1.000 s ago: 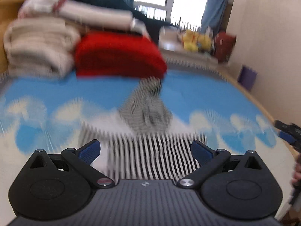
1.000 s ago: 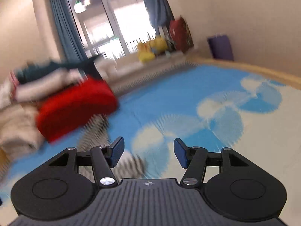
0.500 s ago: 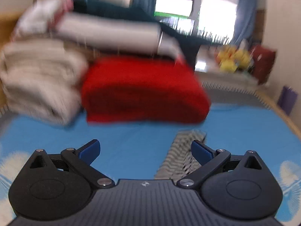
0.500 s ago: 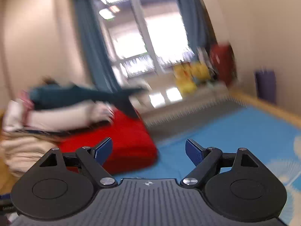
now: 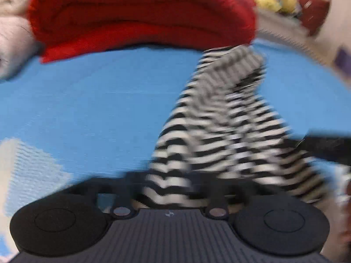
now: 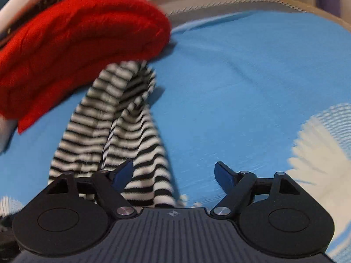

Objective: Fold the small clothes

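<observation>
Blankets (image 5: 13, 32), pale and folded, sit at the far left edge of the left wrist view, touching a thick red folded blanket (image 5: 140, 15) that lies across the back of the blue mat (image 5: 87, 100). To its right a black-and-white striped garment (image 5: 221, 118) runs in a bunched strip from the red blanket's lower corner down to the left gripper (image 5: 169, 188). That gripper has its jaws drawn together on the near end of the striped cloth, which bulges up between them; the view is blurred. At the right edge a dark blurred shape lies over the garment, too smeared to name.

In the right wrist view the red blanket (image 6: 76, 43) fills the upper left and the striped garment (image 6: 118, 131) trails from under it down to the right gripper (image 6: 174, 173). Its jaws are closing but stand apart; the left blue fingertip (image 6: 122, 172) lies over the stripes, the right one (image 6: 222, 175) over bare blue mat (image 6: 241, 76), nothing pinched. A white fan pattern (image 6: 320, 144) marks the mat at right.
</observation>
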Tool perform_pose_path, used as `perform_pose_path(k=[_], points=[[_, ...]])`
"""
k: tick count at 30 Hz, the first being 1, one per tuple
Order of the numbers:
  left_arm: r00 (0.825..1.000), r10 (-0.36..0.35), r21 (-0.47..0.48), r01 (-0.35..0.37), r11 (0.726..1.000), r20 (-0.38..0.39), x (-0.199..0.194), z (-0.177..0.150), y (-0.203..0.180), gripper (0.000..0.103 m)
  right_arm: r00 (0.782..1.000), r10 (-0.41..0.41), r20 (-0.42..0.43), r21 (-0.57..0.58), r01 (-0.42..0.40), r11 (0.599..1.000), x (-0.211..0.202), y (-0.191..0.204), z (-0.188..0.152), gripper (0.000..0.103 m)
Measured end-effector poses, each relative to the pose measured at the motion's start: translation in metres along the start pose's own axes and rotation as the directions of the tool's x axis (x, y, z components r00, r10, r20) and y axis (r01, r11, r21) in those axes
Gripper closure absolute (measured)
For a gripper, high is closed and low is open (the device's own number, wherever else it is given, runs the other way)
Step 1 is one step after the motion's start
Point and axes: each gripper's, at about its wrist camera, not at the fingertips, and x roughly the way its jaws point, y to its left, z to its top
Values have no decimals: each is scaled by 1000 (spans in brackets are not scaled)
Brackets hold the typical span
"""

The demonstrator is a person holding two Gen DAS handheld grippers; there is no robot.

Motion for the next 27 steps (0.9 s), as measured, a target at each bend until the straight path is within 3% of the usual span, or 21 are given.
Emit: perform_pose_path(k=[1, 2, 4, 6, 9, 11, 13, 15, 16, 17, 19, 22, 25, 26, 27], points=[[1000, -25, -9, 25, 1000, 8, -11, 2, 0, 97, 1000, 27, -3, -23, -27, 999, -2, 1, -2, 99], [998, -48, 5, 48, 999, 34, -25, 1, 0, 97, 998, 56, -12, -50, -56, 997, -5, 5, -5, 102], [993, -94, 66, 89, 994, 74, -63, -3, 4, 97, 994, 95, 63, -109, -87, 990, -30, 10, -7, 102], [990, -134, 105, 128, 986, 49, -98, -17, 11, 97, 977, 173, 121, -157, -153, 976, -71, 5, -12, 102], [989, -146, 219, 151, 964, -36, -151, -68, 18, 96, 957, 263, 118, -257, -226, 940, -145, -17, -41, 102], [983, -133, 283, 164, 945, -126, -169, -115, 21, 87, 954, 290, 74, -308, -255, 916, -179, -37, -69, 102], [972, -119, 326, 181, 928, -203, -178, -150, 25, 55, 955, 293, -33, -345, -286, 894, -196, -56, -104, 98], [974, -143, 361, 200, 911, -178, -189, -158, 28, 43, 954, 248, -171, -331, -292, 897, -197, -71, -128, 71], [978, -161, 368, 199, 908, -132, -197, -153, 29, 37, 958, 213, -190, -310, -265, 913, -196, -79, -132, 49], [981, -177, 358, 195, 913, -82, -203, -143, 29, 32, 963, 207, -174, -293, -251, 923, -198, -85, -129, 46], [977, -213, 336, 197, 921, 12, -207, -117, 23, 14, 969, 238, -64, -245, -246, 938, -204, -92, -107, 44], [973, -229, 380, 198, 904, 37, -186, -90, -5, 11, 956, 289, 61, -145, -278, 950, -193, -89, -59, 39], [977, -213, 422, 202, 884, -21, -152, -79, -34, 14, 964, 266, 27, -76, -263, 962, -152, -75, -21, 31], [979, -201, 441, 198, 876, -41, -138, -78, -42, 21, 967, 255, -17, -50, -256, 965, -133, -72, -12, 27], [980, -189, 461, 197, 865, -62, -125, -78, -47, 49, 968, 239, -74, -30, -242, 970, -112, -68, -7, 26]])
